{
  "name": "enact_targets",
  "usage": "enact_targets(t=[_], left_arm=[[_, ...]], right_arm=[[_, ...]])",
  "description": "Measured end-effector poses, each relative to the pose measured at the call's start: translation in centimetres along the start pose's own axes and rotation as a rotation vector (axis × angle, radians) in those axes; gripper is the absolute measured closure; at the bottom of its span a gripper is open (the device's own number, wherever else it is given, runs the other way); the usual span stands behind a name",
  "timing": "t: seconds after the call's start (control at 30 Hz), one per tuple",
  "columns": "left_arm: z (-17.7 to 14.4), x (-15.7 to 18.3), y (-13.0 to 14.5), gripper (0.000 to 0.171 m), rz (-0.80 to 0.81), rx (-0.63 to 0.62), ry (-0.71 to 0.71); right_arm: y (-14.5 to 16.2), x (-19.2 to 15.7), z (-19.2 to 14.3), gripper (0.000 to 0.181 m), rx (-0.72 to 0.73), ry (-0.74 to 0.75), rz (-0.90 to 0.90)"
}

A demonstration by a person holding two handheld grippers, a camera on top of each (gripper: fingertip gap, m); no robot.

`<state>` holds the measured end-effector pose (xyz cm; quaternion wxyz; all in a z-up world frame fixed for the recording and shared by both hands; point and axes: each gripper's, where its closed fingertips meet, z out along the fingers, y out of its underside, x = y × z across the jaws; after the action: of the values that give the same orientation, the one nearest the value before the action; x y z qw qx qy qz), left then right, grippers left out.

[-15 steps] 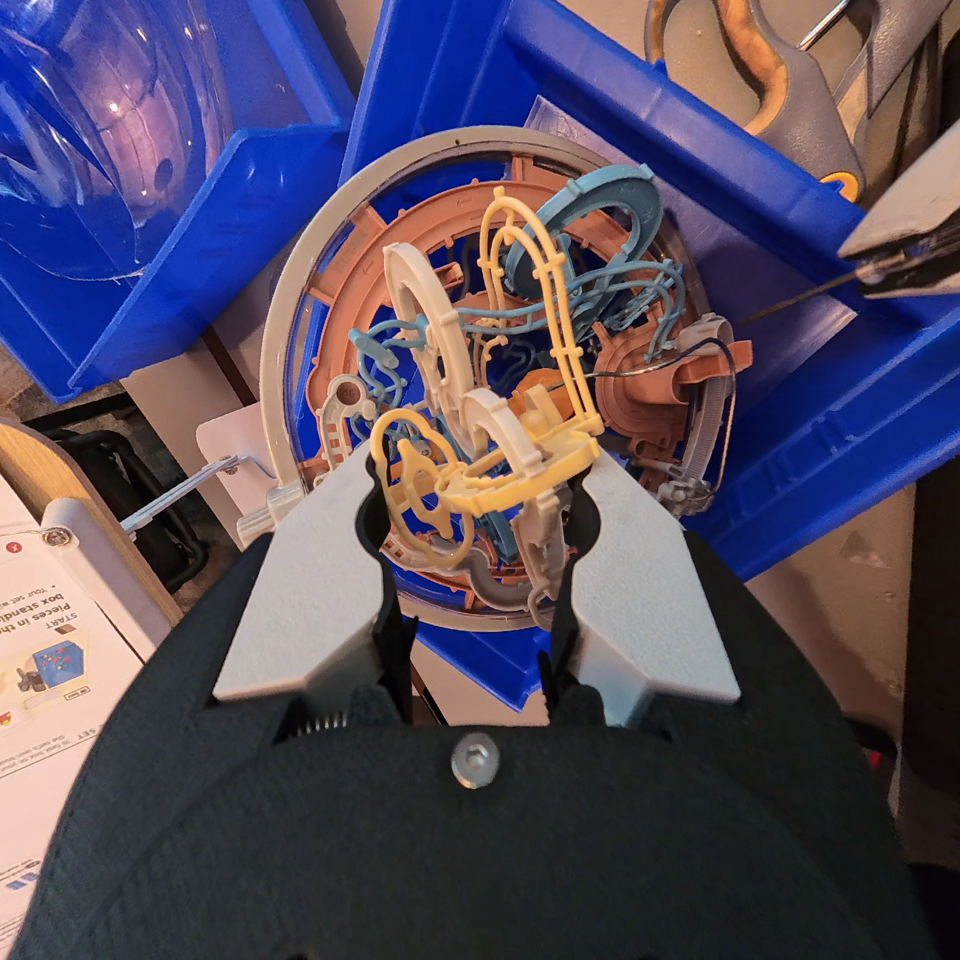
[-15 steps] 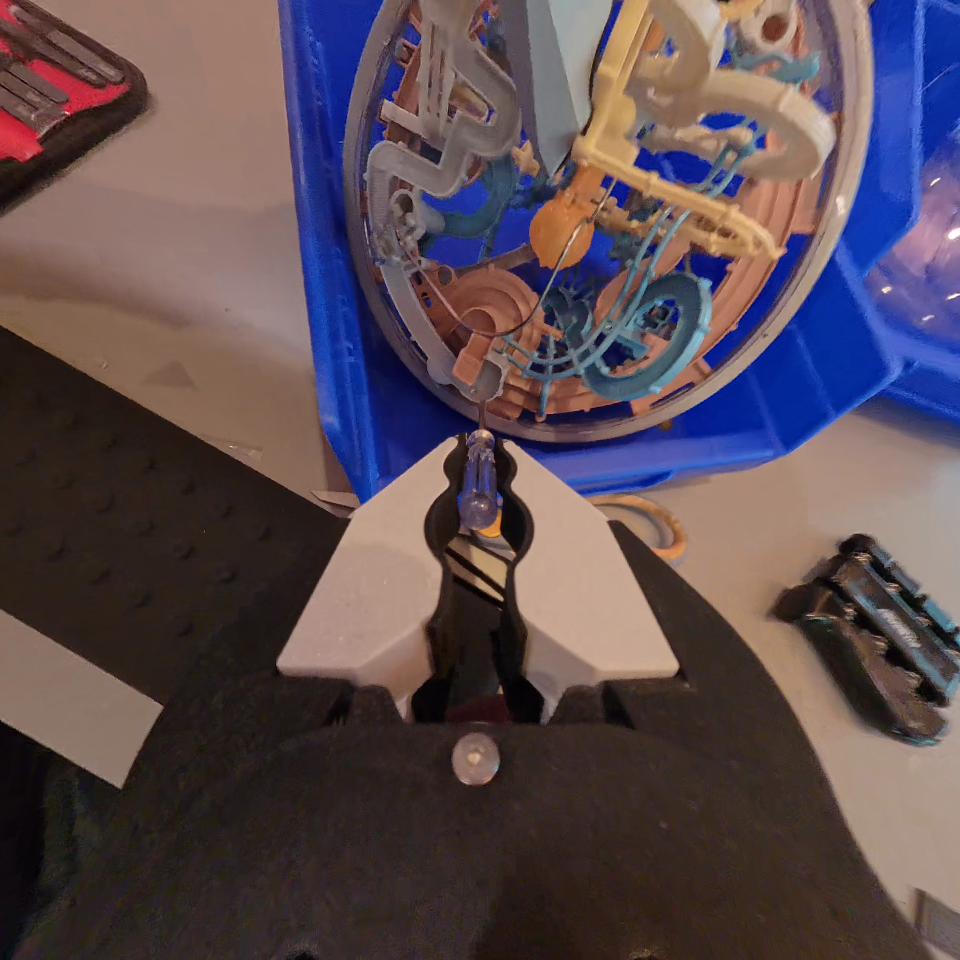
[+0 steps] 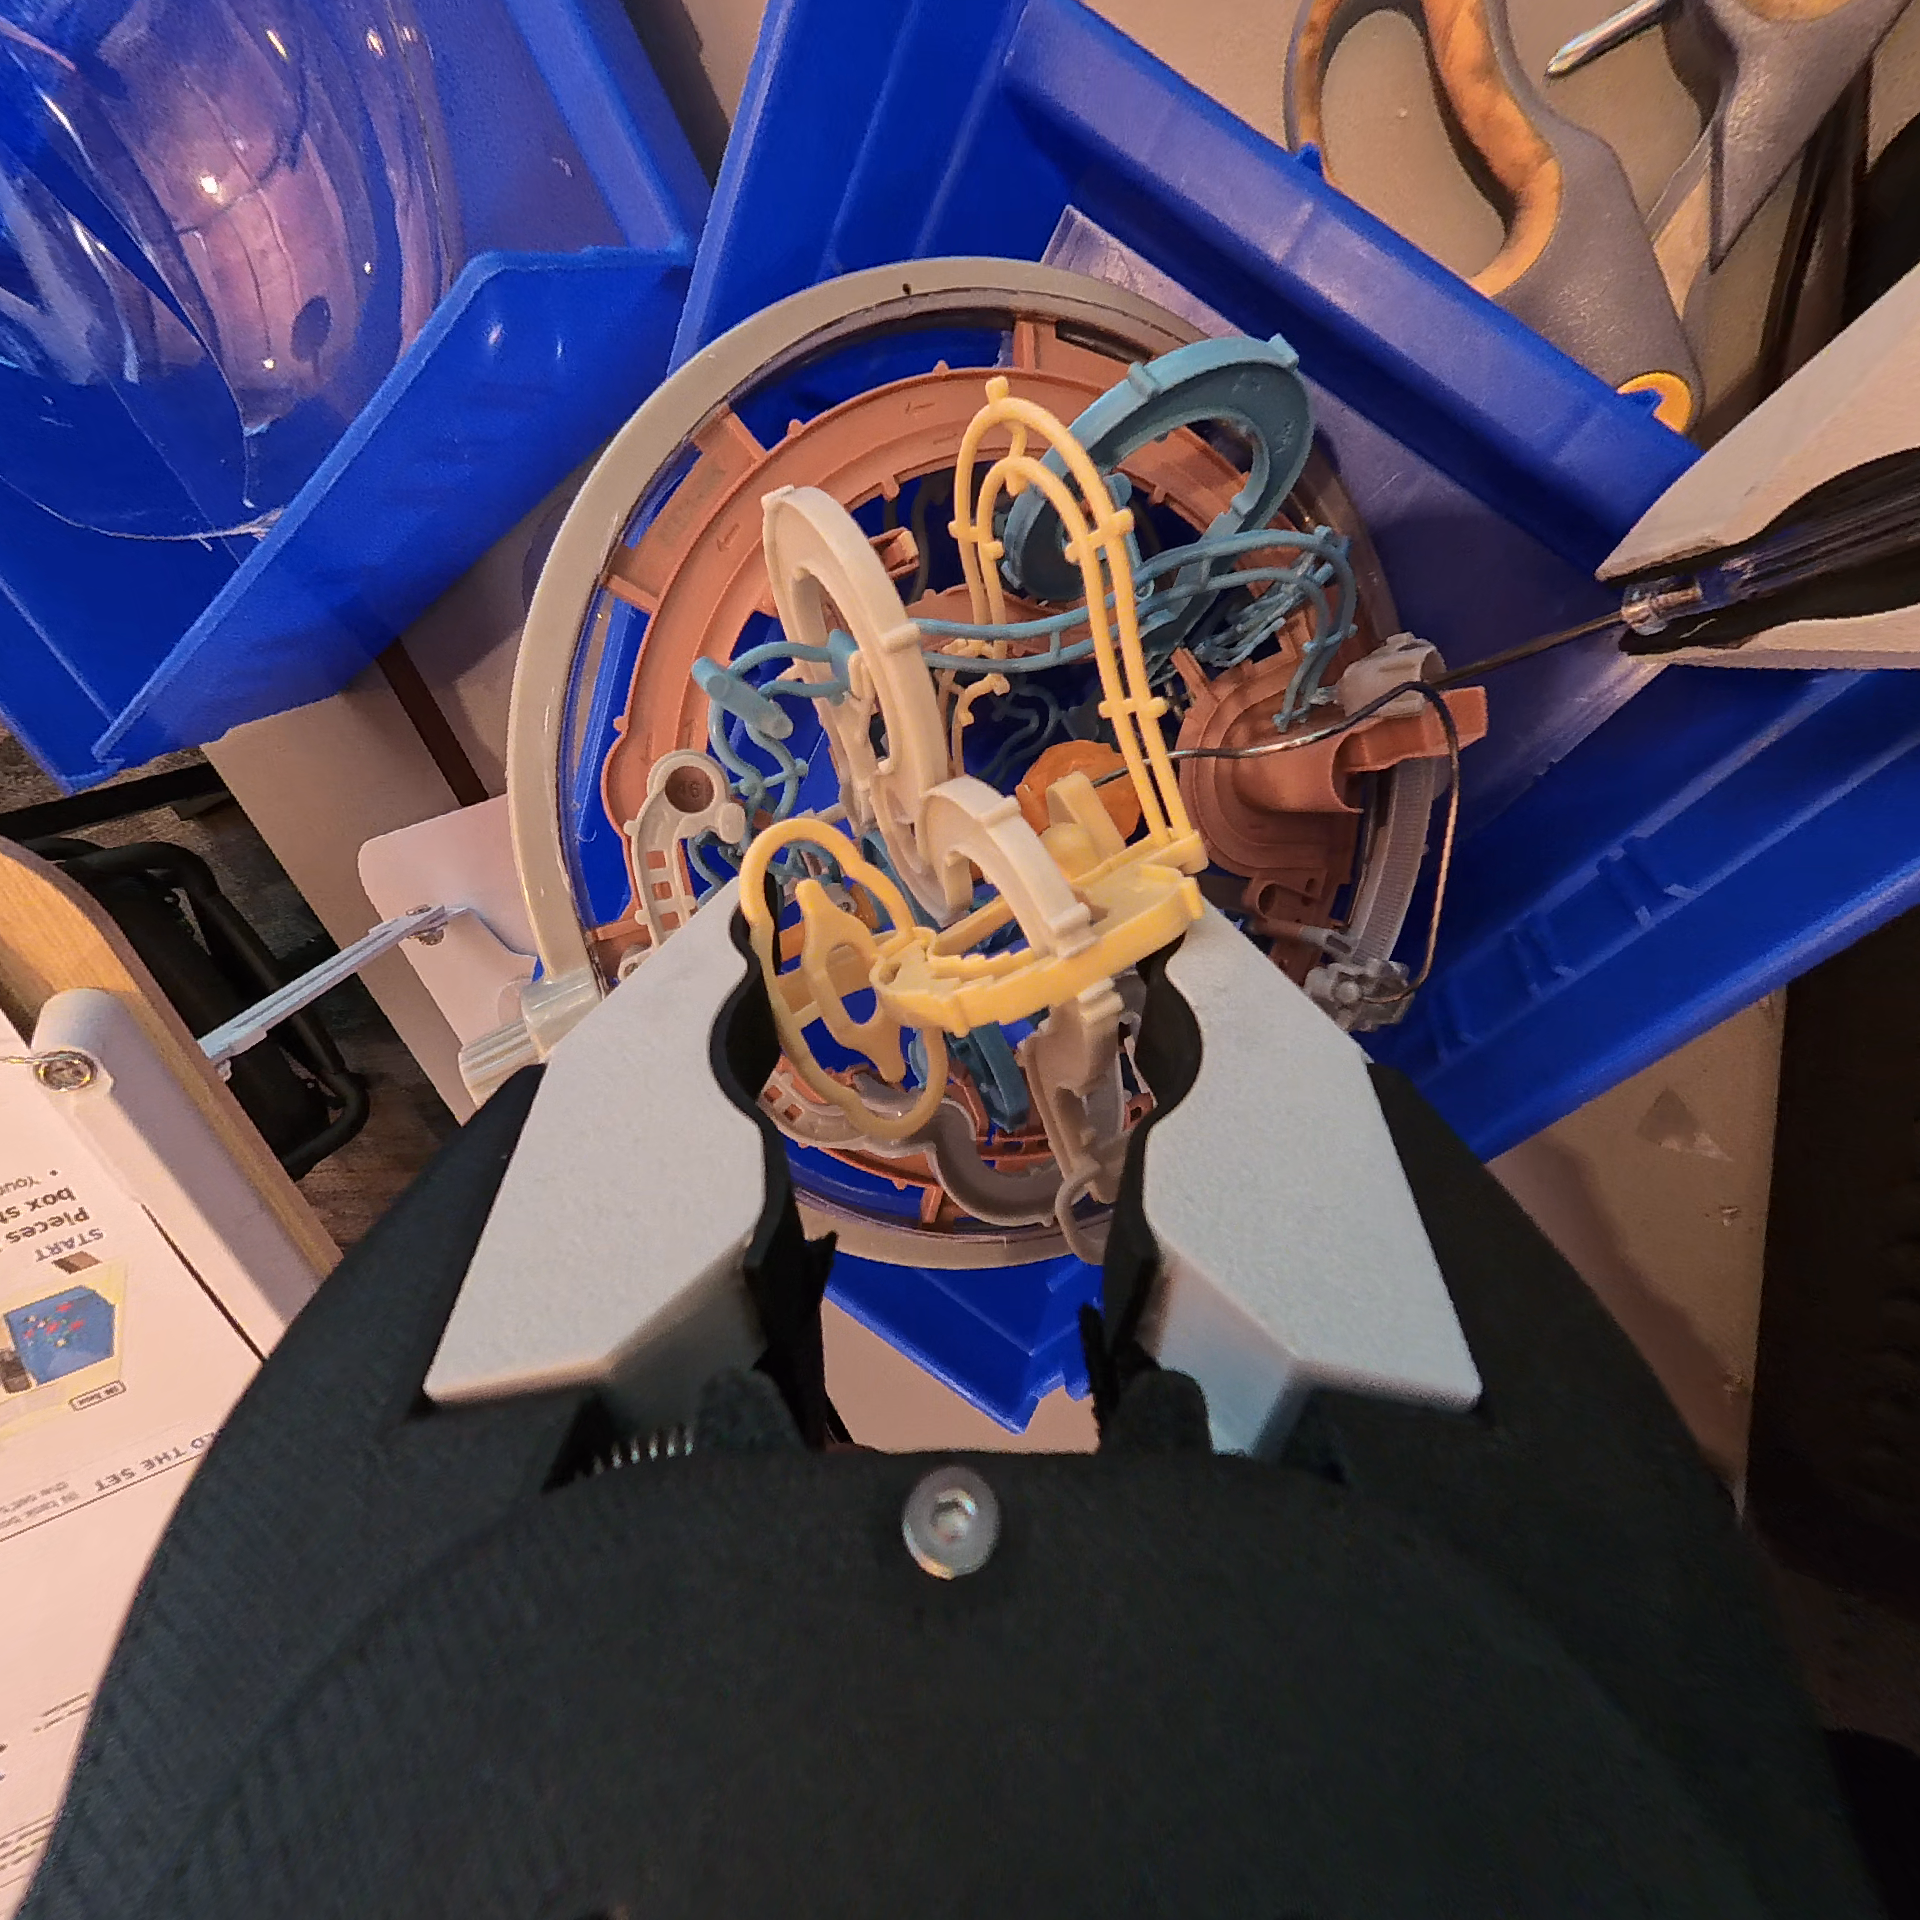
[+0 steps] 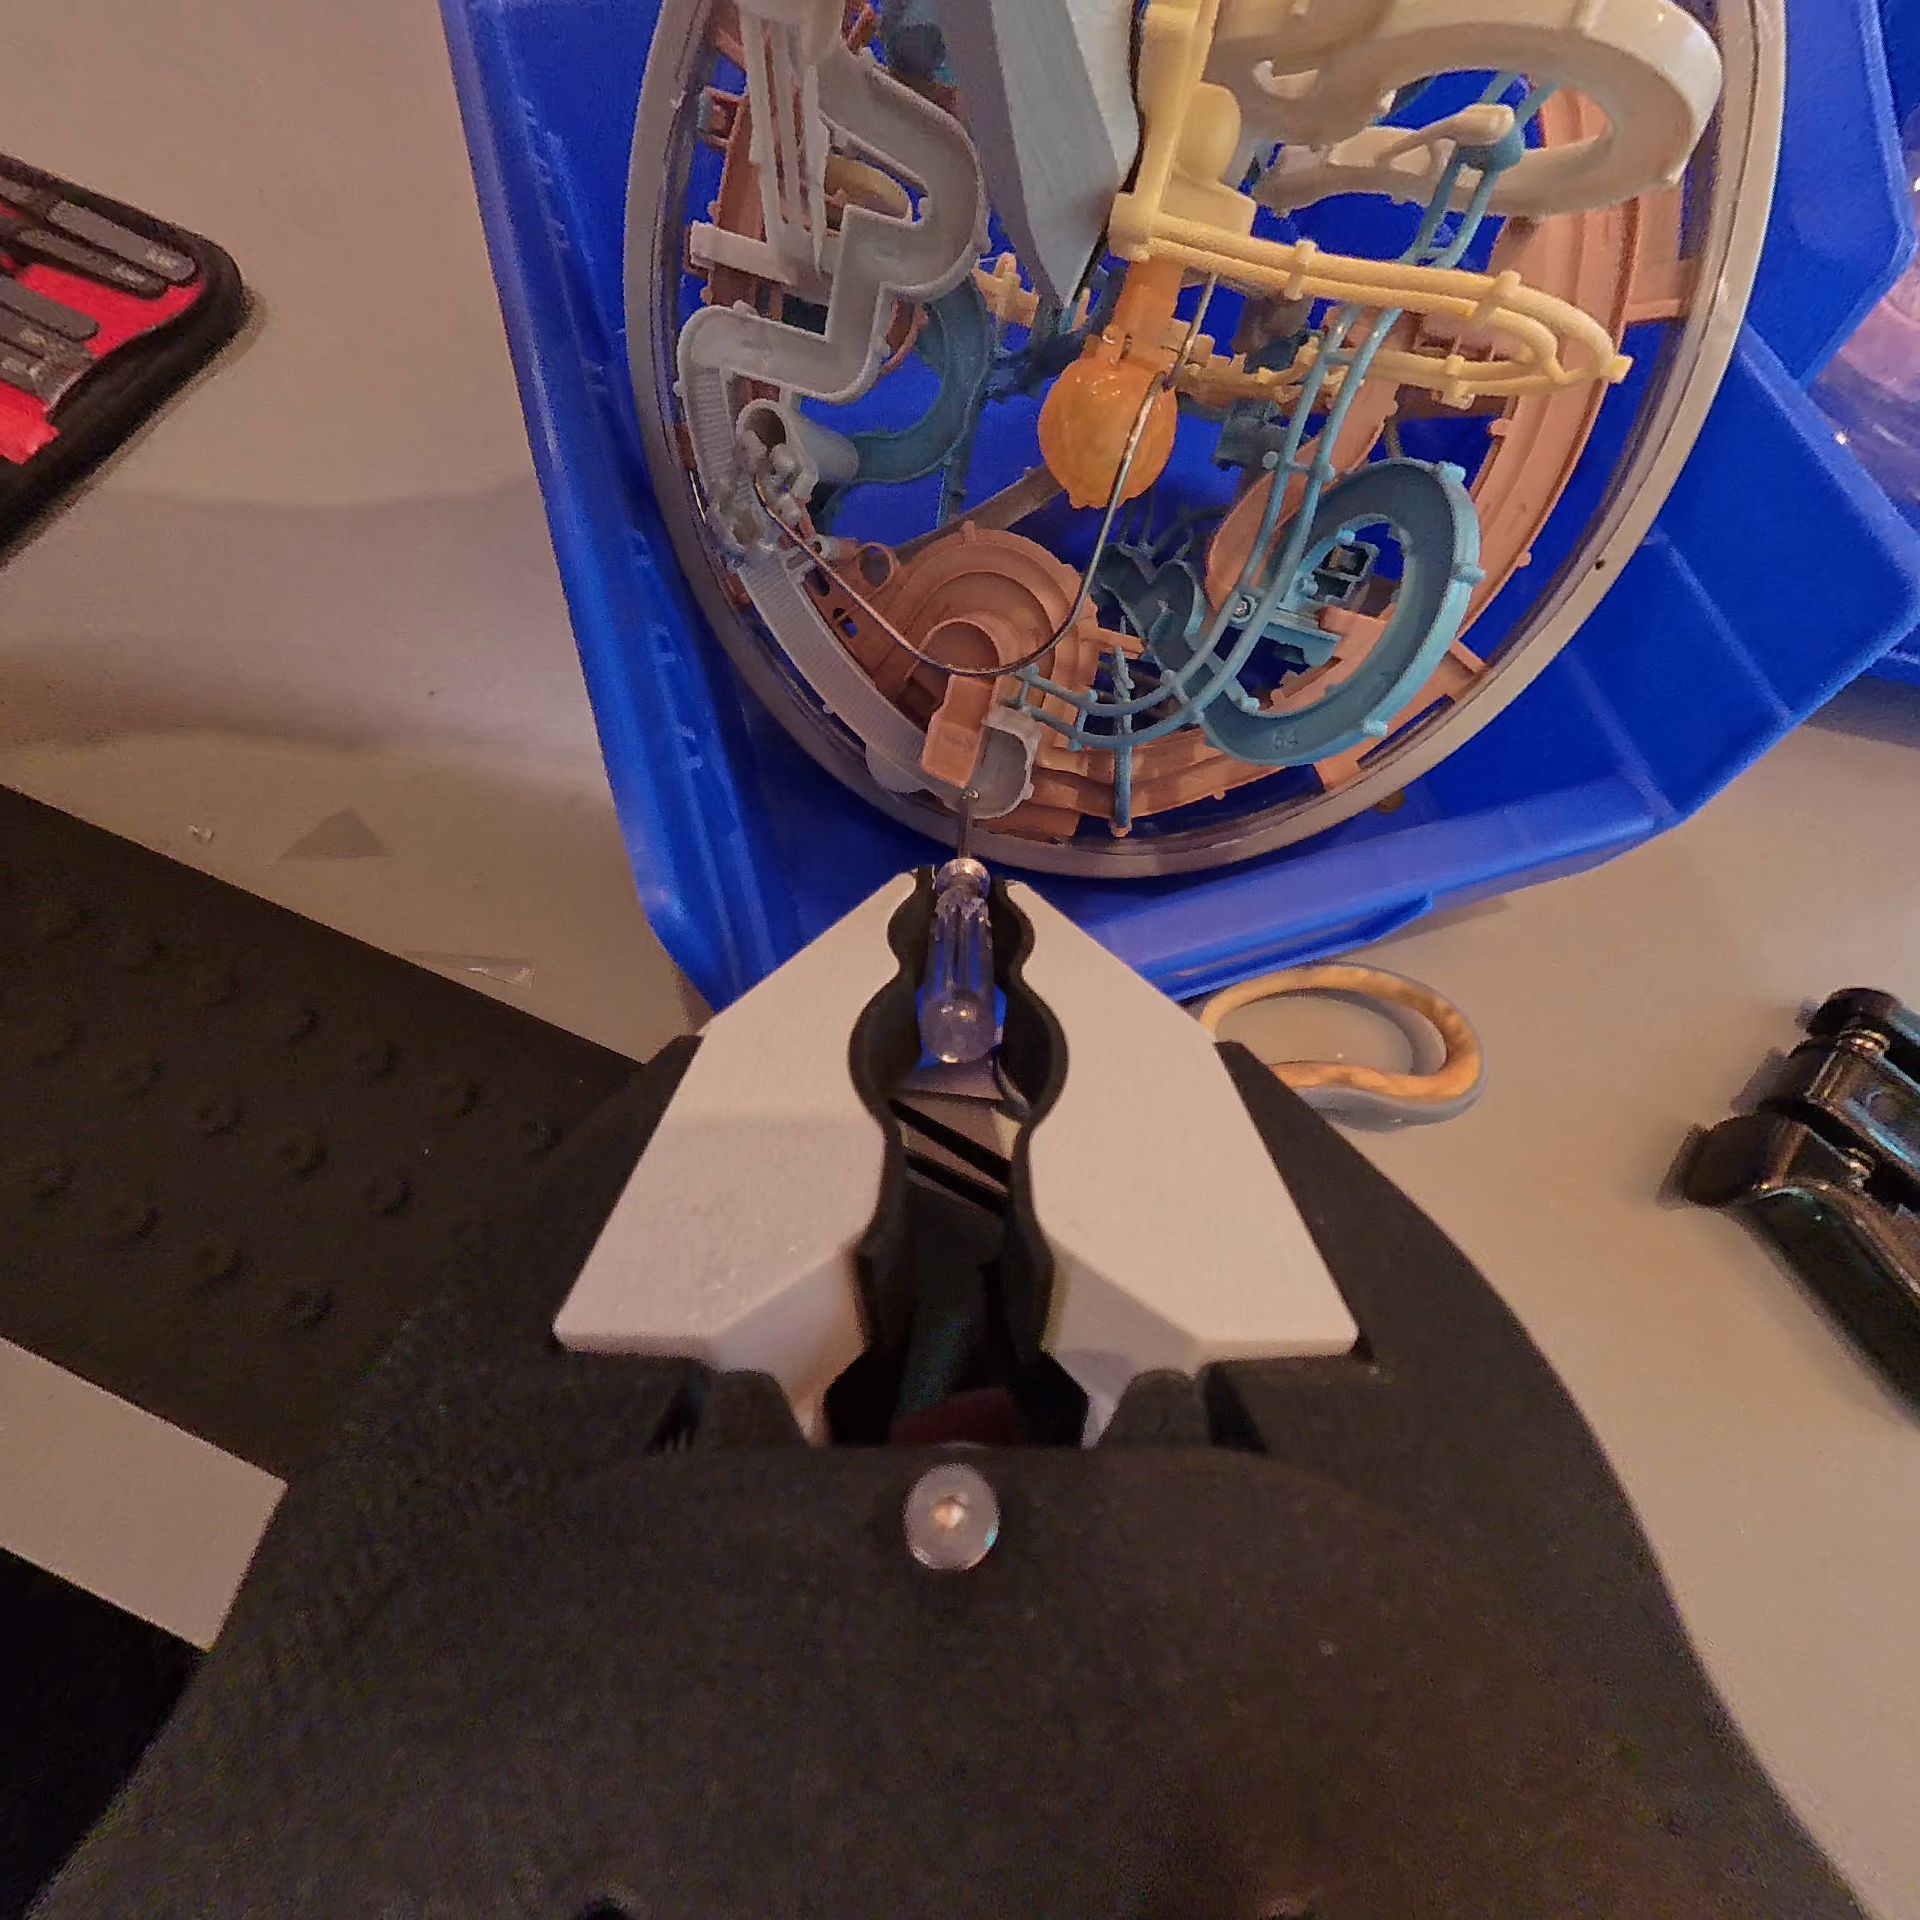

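A half-sphere maze (image 3: 665,582) of cream, blue and tan plastic tracks inside a grey ring leans in a blue bin (image 3: 1558,935). My left gripper (image 3: 951,925) reaches into the maze, its jaws closed on the cream and yellow track frame. My right gripper (image 4: 961,883) is shut on a small screwdriver (image 4: 961,977) with a clear handle. The thin shaft touches a grey and tan piece (image 4: 977,748) at the near rim of the maze (image 4: 1340,613). A thin curved wire runs through the tracks. The right gripper also shows in the left wrist view (image 3: 1642,613).
A second blue bin (image 3: 416,468) holds a clear dome (image 3: 208,260). Scissors with orange and grey handles (image 4: 1351,1029) lie behind the bin (image 4: 644,623). A black tool (image 4: 1818,1143), a red and black tool case (image 4: 94,301), a black mat (image 4: 260,1039) and a printed sheet (image 3: 73,1299) lie around.
The right gripper has brought the screwdriver slightly closer, so its shaft now meets the grey piece on the maze. The left gripper keeps its hold and has barely moved.
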<state>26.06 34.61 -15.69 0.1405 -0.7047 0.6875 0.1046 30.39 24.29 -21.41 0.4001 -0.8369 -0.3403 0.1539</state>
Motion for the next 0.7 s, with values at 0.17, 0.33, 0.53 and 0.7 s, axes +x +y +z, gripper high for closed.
enact_targets(t=[0.17, 0.33, 0.53, 0.7], left_arm=[[0.05, -0.06, -0.16, 0.104, -0.009, 0.013, -0.004], [0.07, -0.14, -0.19, 0.104, -0.013, 0.023, -0.001], [0.09, -0.16, -0.23, 0.104, -0.023, 0.037, -0.009], [0.12, -0.17, -0.43, 0.104, -0.035, 0.058, -0.018]], right_arm=[[0.05, 0.14, 0.0, 0.174, 0.033, 0.024, 0.098], [0.28, 0.14, -0.06, 0.174, 0.08, 0.041, 0.155], [0.3, 0.08, -0.05, 0.174, 0.093, 0.051, 0.168], [0.32, 0.15, -0.15, 0.174, 0.088, 0.078, 0.159]])
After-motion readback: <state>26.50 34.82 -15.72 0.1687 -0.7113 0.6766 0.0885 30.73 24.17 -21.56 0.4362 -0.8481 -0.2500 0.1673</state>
